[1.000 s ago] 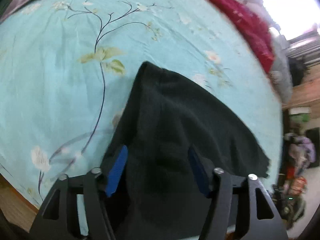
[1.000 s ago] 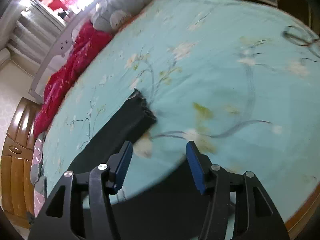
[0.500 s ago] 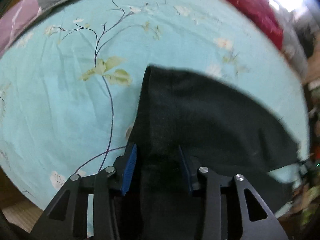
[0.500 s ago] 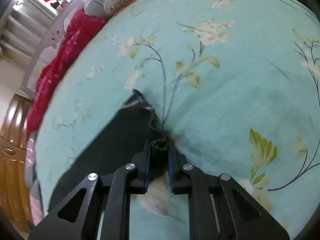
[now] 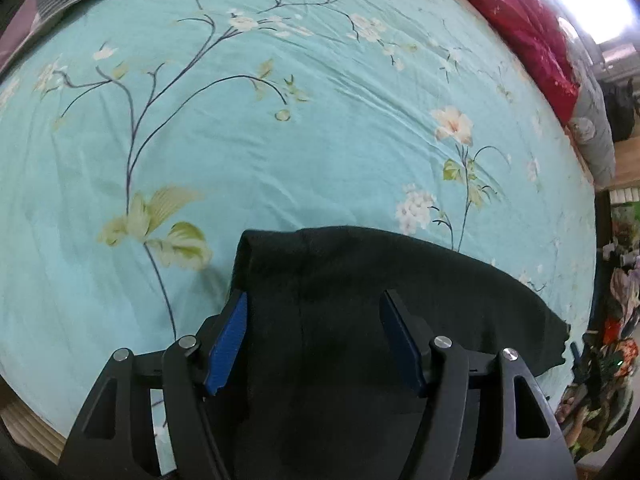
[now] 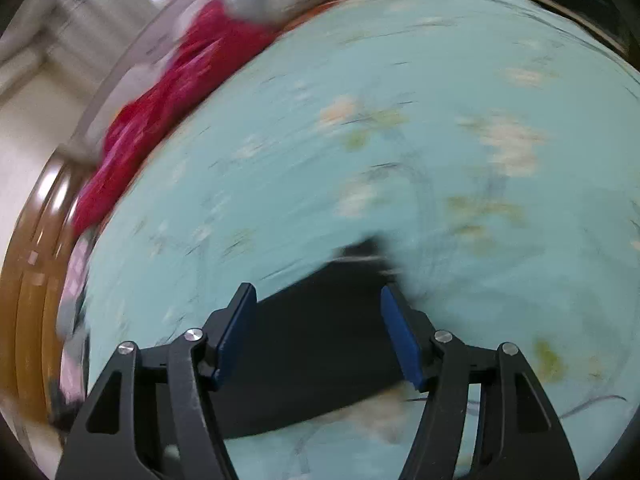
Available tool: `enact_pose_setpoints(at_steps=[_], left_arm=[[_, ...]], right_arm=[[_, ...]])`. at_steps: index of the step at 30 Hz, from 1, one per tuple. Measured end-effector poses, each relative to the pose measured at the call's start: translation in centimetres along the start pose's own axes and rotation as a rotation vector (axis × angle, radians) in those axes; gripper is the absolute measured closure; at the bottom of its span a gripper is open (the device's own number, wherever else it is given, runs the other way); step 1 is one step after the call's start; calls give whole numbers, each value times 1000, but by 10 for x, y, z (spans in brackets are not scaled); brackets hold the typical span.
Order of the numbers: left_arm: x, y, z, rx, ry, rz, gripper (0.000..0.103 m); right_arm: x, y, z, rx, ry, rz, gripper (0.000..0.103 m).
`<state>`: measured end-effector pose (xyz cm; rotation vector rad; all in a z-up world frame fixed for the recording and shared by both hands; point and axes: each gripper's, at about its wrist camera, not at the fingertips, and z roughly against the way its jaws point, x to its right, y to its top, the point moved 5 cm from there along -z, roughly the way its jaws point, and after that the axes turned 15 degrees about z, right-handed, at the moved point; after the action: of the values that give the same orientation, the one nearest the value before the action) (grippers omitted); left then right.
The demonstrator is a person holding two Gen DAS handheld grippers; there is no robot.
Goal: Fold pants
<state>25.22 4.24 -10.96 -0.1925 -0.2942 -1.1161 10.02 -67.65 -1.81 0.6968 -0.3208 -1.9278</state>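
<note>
The dark pants (image 5: 360,280) lie flat on the teal flowered bedsheet (image 5: 280,120). In the left wrist view my left gripper (image 5: 314,340) is open, its blue pads either side of the cloth near the pants' left corner, holding nothing. In the blurred right wrist view the pants (image 6: 320,340) show as a dark strip with a ragged end at the upper right. My right gripper (image 6: 318,336) is open above that strip, empty.
A red quilt (image 5: 528,36) and a grey pillow (image 5: 592,136) lie along the far edge of the bed. A wooden bed frame (image 6: 36,260) curves at the left of the right wrist view. Clutter (image 5: 612,340) stands beyond the bed's right edge.
Both grippers have opened. The right gripper let go of the pants' end and pulled back, moving fast. The left gripper's jaws widened again over the cloth.
</note>
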Motion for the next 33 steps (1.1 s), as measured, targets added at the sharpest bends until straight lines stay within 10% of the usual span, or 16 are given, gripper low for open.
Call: enact_pose_setpoints(at_steps=[6, 15, 27, 29, 31, 33], left_arm=[[-3, 4, -7, -32, 9, -11, 35], [9, 13, -18, -51, 4, -74, 24], [21, 7, -17, -70, -11, -156, 21], [22, 5, -19, -66, -22, -163, 24], [30, -5, -16, -51, -40, -238, 57], [37, -18, -12, -45, -63, -306, 67]], right_arm=[[-84, 4, -46, -147, 67, 279, 35], [-33, 23, -42, -167, -18, 184, 35], [-242, -15, -135, -357, 218, 786, 31], [-259, -26, -154, -415, 189, 872, 31], [-269, -41, -169, -460, 114, 995, 35], [-285, -61, -169, -469, 95, 1115, 63]])
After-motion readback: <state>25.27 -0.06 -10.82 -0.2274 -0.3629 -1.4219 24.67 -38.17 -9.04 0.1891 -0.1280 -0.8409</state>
